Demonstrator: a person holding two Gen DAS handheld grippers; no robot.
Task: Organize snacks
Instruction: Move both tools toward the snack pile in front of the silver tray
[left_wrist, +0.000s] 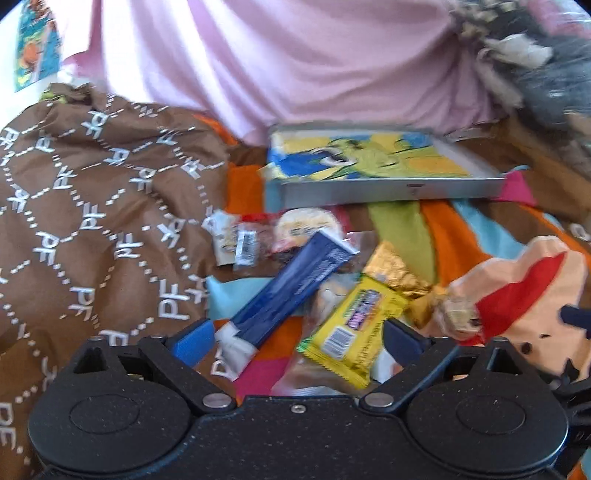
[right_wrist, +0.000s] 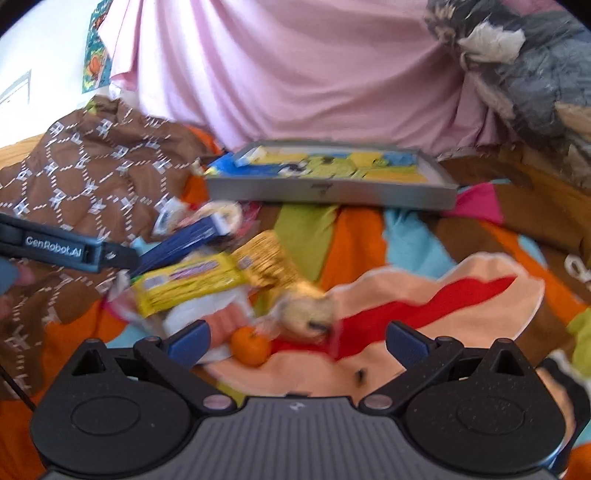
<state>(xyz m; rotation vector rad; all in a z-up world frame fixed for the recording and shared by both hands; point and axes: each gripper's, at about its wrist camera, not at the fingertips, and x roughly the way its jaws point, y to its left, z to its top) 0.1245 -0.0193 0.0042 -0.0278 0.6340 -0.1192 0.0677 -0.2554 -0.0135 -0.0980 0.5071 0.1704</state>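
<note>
Left wrist view: nearly all the work looks undone, the snacks lying heaped just in front of the grey tray, which seems to hold only one small packet. Left gripper spread wide over the yellow bar; right gripper likewise apart, empty

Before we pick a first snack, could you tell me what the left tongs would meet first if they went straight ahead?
Probably the yellow snack packet, lying between the open left tongs, with the blue packet just beside it. Depth is uncertain in this blurred fisheye view.
</note>
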